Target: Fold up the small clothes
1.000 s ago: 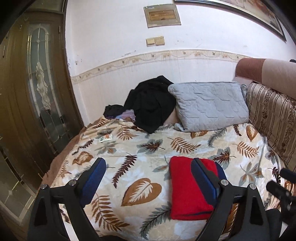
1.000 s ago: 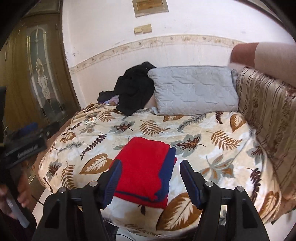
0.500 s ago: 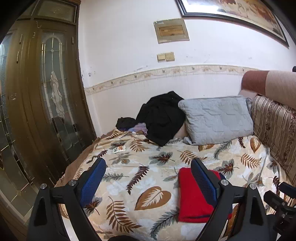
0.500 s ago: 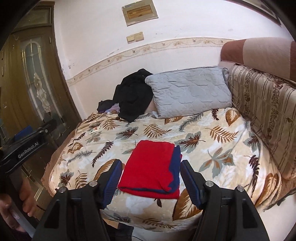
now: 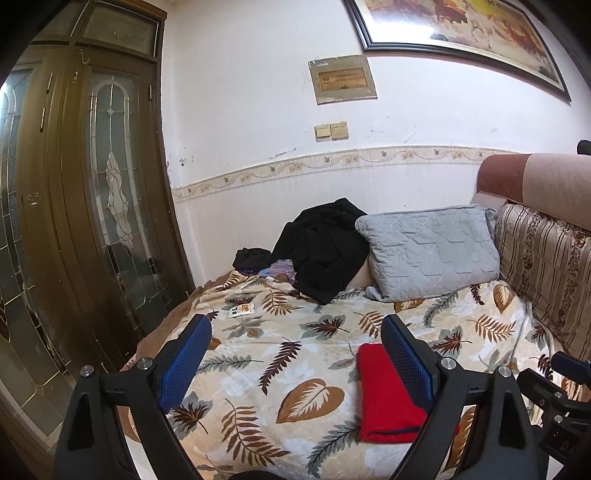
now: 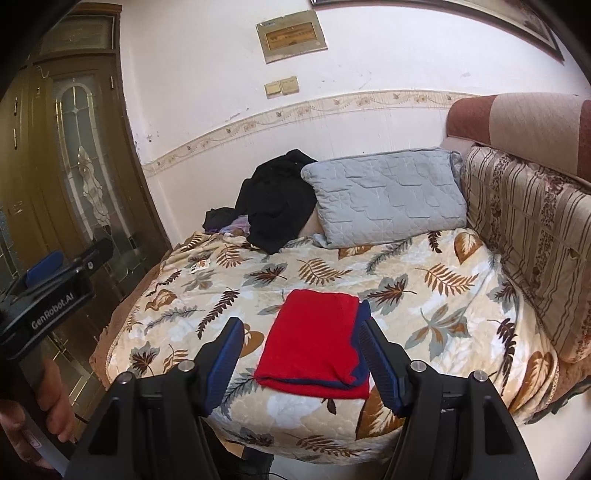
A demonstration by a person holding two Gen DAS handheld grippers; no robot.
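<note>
Leaf-print blanket (image 6: pixel 424 266) over bed, wall behind. Red cloth (image 6: pixel 314 343) folded flat on it, beyond and below right gripper (image 6: pixel 301 362), framed between spread fingers, untouched. Left gripper (image 5: pixel 295 363) spread too, empty; cloth (image 5: pixel 384 395) partly behind its right finger (image 5: pixel 406 363). Right view alone: blue layer along cloth's right edge, left gripper's body (image 6: pixel 51 291) gripped by hand (image 6: pixel 48 410). Left view alone: painting (image 5: pixel 461 33). Long axis running away from fingers toward pillow (image 6: pixel 388 195).

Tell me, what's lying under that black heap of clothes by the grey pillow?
Under the black clothes a bit of purple fabric pokes out at the left, resting on the leaf-print blanket. A pale patch shows beside the grey pillow. The heap covers the rest.
</note>
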